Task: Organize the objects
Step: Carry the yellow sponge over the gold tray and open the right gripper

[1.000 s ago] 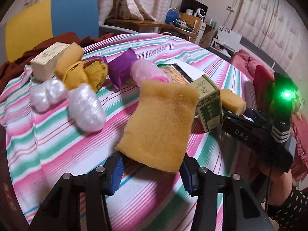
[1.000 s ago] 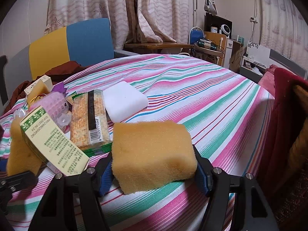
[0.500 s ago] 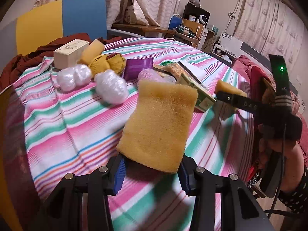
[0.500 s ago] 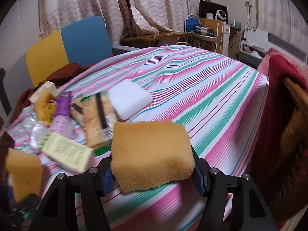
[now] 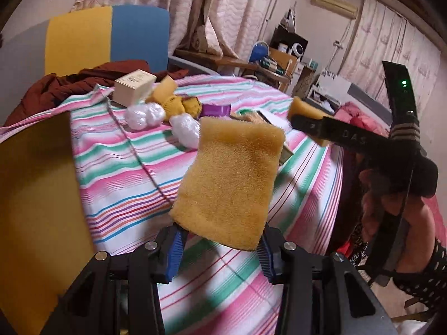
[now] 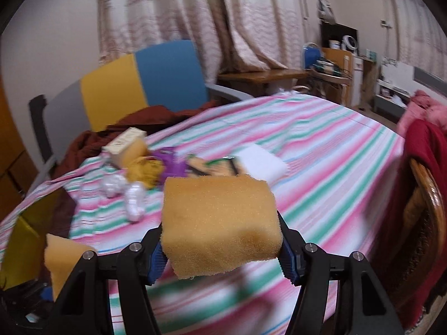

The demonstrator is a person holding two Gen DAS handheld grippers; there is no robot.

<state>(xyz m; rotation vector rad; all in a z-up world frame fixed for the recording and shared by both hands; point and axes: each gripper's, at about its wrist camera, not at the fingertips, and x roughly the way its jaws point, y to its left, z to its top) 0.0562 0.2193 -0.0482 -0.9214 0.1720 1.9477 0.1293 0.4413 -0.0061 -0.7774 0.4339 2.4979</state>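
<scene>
A: Status? Both grippers loaded?

B: Yes. Left gripper (image 5: 218, 247) has its jaws pinching the flat yellow foam sponge (image 5: 229, 184) by the bottom edge, held up over the pink-and-green striped tablecloth (image 5: 125, 167). Right gripper (image 6: 222, 254) clamps the thick yellow block sponge (image 6: 219, 220), also clear of the cloth.

A: Placement advice?

B: My guess: group them with the small yellow sponge (image 5: 164, 90) beside the cream cardboard box (image 5: 135, 87). Lower slowly, set each flat, and only release once it touches. Foam rebounds, so it may hop. Avoid the white plastic-wrapped bundles (image 5: 145, 115) in front of the box.

A: Any text?

B: "DAS" on the right gripper's black finger (image 5: 329, 131). Box print is too blurred.
</scene>
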